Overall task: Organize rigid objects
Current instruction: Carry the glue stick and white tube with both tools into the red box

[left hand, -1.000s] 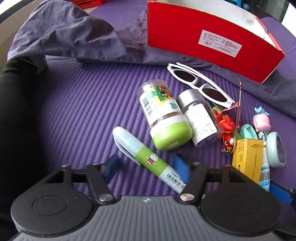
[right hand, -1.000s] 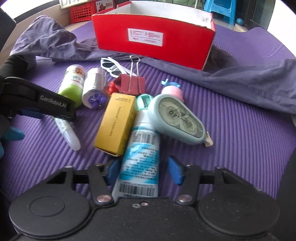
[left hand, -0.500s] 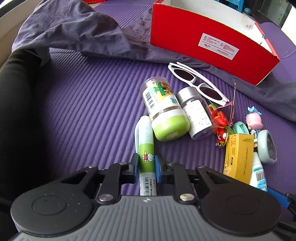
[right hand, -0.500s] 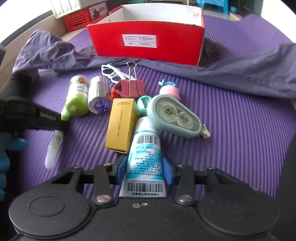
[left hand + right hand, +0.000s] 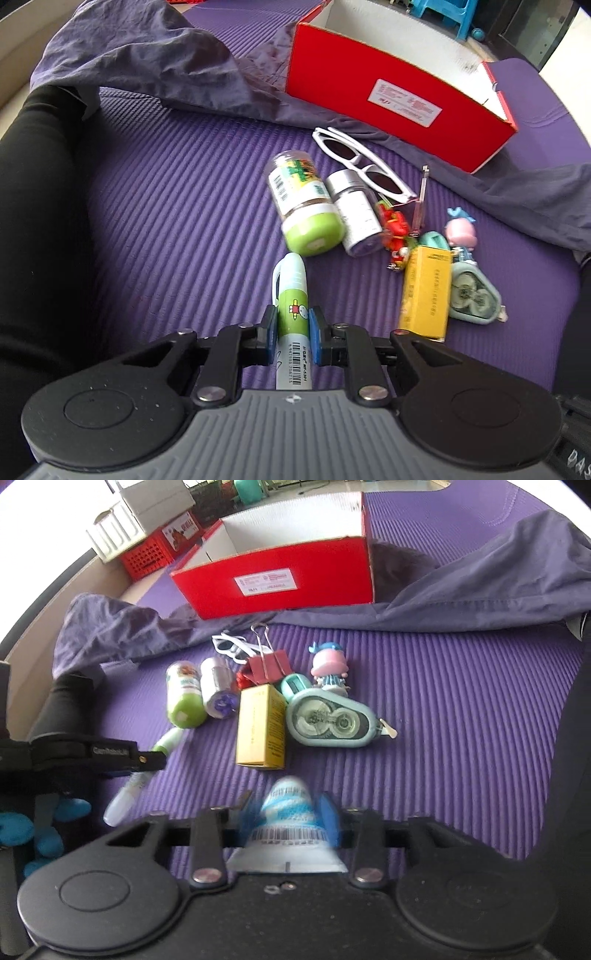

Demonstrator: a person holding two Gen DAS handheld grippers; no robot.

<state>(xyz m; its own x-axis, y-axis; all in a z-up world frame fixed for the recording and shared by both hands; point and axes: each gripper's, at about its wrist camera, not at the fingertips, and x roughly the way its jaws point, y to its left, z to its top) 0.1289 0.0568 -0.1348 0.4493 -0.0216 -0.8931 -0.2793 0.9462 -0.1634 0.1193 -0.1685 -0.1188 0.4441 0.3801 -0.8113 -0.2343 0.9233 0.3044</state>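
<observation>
My left gripper is shut on a green-and-white marker pen, held lengthwise above the purple mat. My right gripper is shut on a white-and-blue tube, lifted off the mat. The pen also shows in the right wrist view, under the left gripper's arm. An open red box stands at the back; it shows in the right wrist view too. On the mat lie a green-capped jar, a silver-capped bottle, white sunglasses, a yellow carton and a correction-tape dispenser.
A crumpled purple cloth lies along the back, around the box. A red binder clip, a small pink-hatted figurine and a red toy sit among the items. Red crates stand beyond the mat.
Both grippers closed: the left on the marker pen, the right on the tube. Both have since lifted and drawn back from the pile with their objects.
</observation>
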